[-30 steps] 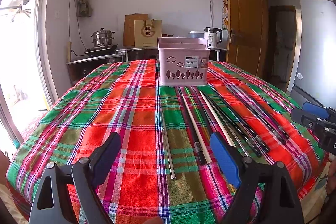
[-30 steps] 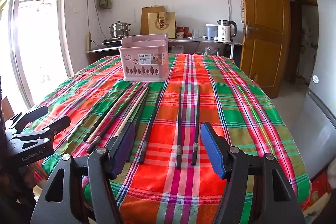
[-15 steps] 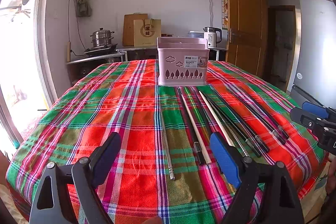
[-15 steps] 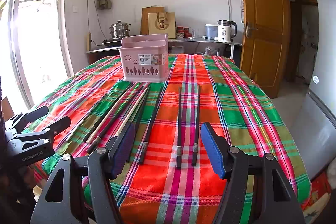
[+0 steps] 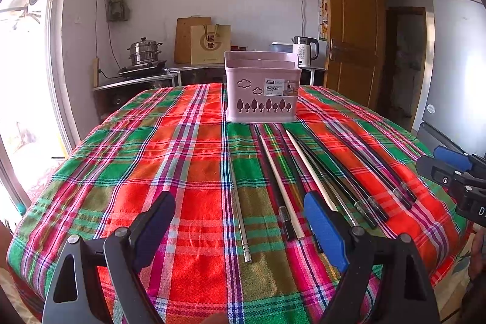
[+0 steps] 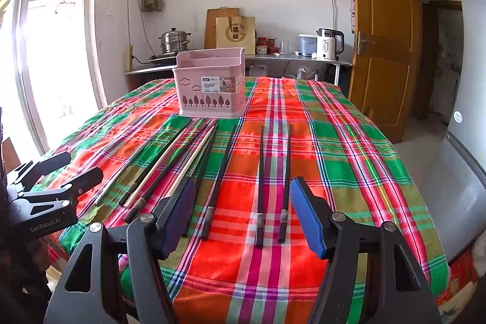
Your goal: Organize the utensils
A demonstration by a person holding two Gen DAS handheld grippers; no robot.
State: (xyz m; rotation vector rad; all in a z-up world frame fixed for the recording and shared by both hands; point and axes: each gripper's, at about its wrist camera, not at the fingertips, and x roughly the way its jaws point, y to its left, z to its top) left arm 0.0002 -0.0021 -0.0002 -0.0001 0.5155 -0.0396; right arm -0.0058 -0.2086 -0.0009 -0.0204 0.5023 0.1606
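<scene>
A pink utensil basket (image 5: 262,90) stands at the far middle of the plaid-covered table (image 5: 136,172); it also shows in the right wrist view (image 6: 211,88). Several chopsticks lie side by side in front of it: a metal one (image 5: 240,211), pale wooden ones (image 5: 309,169) and black ones (image 6: 259,181). My left gripper (image 5: 240,223) is open and empty above the table's near edge, over the metal chopstick's end. My right gripper (image 6: 243,214) is open and empty over the ends of two black chopsticks (image 6: 285,181).
A side counter behind the table holds a steel pot (image 5: 144,52), a paper bag (image 5: 209,44) and a kettle (image 6: 328,44). A wooden door (image 6: 379,50) and a fridge (image 5: 455,72) stand to the right. A window is at the left.
</scene>
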